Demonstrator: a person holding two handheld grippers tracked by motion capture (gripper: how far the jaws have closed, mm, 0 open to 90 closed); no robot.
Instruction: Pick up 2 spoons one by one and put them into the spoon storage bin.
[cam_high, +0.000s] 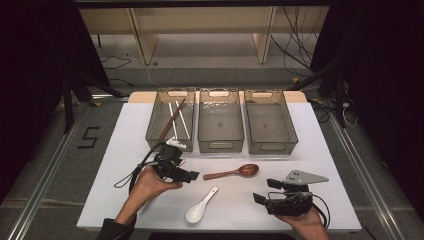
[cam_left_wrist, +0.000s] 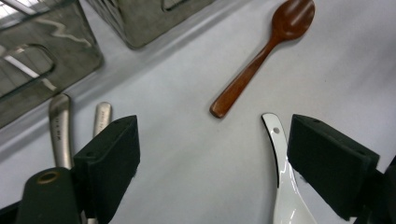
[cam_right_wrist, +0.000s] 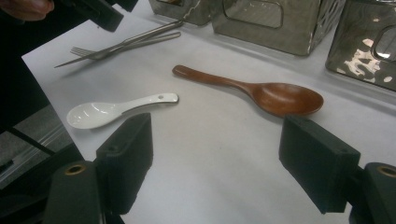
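Note:
A brown wooden spoon (cam_high: 232, 172) lies on the white table in front of the middle bin, bowl to the right. A white ceramic spoon (cam_high: 201, 206) lies nearer the front edge. My left gripper (cam_high: 187, 170) hovers left of the wooden spoon, open and empty. In the left gripper view the wooden spoon (cam_left_wrist: 261, 60) is ahead and the white spoon (cam_left_wrist: 285, 186) is beside the right jaw. My right gripper (cam_high: 264, 191) is at the front right, open and empty, facing the wooden spoon (cam_right_wrist: 252, 88) and the white spoon (cam_right_wrist: 116, 109).
Three grey mesh bins (cam_high: 220, 125) stand in a row at the back; the left bin (cam_high: 159, 125) holds chopsticks (cam_high: 172, 119). A metal fork and another metal utensil (cam_right_wrist: 116, 46) lie on the table below the left gripper, their handles (cam_left_wrist: 60, 130) by its left jaw.

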